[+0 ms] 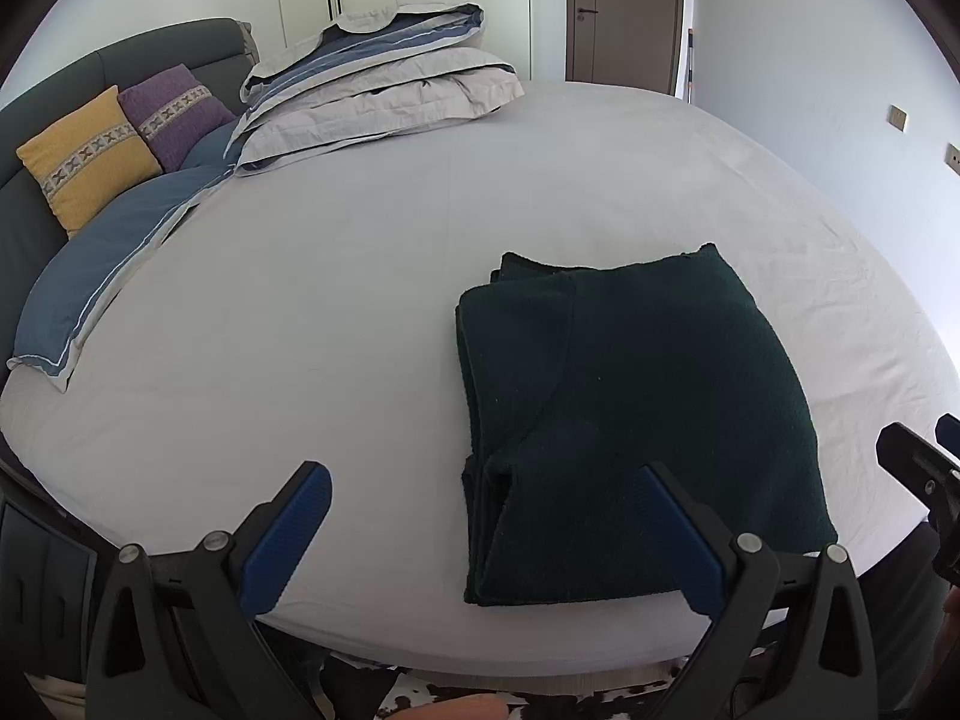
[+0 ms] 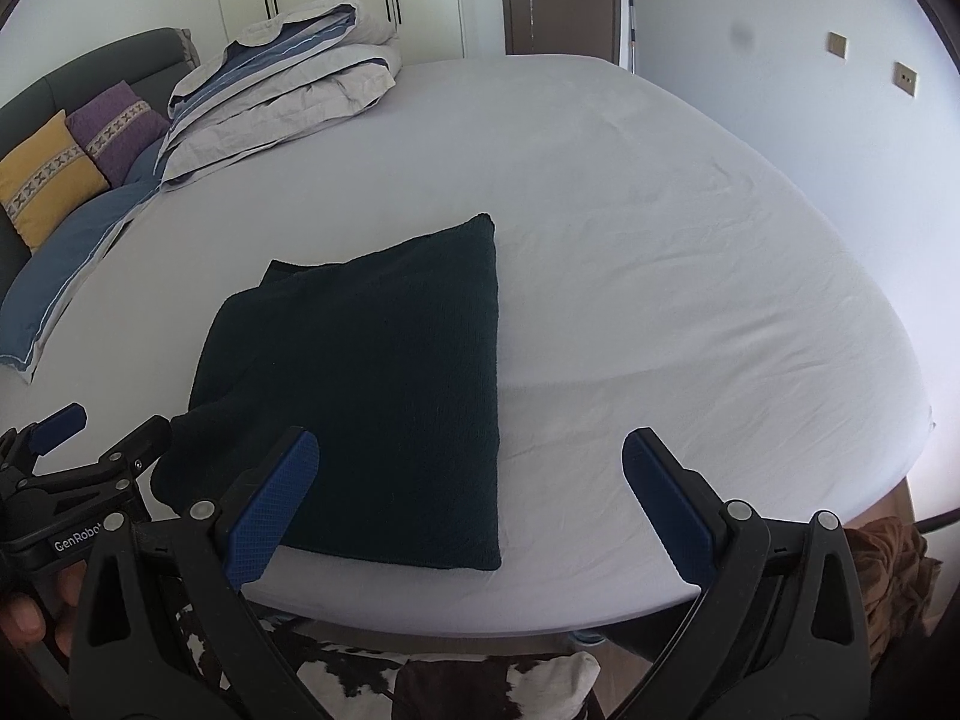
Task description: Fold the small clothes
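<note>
Fingers (image 1: pixel 312 489) of both grippers spread open, empty, near folded dark garment (image 1: pixel 630 420); bedding stack (image 1: pixel 384 90) beyond.

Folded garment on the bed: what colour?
Very dark green, near black; the garment shows best in the left wrist view.

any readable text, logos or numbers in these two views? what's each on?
"GenRobot": white lettering on the black body of the left tool, seen at the lower left of the right wrist view; the word runs to the edge of the right tool's finger, so any further letters are hidden.
Nothing else is readable: the dark green folded garment, the cushions and the wall plates carry no legible text.
</note>
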The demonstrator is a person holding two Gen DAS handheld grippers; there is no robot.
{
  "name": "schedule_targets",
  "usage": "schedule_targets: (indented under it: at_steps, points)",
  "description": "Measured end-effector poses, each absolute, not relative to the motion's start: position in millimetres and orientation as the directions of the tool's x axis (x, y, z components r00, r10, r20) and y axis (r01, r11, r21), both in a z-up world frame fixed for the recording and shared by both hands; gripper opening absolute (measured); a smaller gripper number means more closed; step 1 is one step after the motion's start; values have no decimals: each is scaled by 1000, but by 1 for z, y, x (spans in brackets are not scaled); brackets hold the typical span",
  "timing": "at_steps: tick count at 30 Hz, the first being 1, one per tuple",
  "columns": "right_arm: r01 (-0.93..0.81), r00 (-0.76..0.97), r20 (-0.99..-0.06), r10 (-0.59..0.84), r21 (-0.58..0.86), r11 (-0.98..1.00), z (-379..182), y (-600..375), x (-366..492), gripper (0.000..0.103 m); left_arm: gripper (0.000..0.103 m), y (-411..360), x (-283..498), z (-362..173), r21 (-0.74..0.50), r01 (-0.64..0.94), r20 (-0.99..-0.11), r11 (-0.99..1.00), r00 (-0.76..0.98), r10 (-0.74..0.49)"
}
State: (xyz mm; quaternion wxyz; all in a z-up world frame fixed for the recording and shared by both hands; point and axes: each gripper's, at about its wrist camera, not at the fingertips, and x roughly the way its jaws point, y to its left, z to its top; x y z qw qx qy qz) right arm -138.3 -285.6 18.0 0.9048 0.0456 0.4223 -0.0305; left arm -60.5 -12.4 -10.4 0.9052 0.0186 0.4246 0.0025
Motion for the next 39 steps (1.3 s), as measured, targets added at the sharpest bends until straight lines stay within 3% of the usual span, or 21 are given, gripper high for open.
schedule_targets:
  at_steps: [39]
  points:
    - [85,628,-778,-13,52,995,6,-276,-138,103,103,-10,-62,-17,28,16,-773,999,635,12]
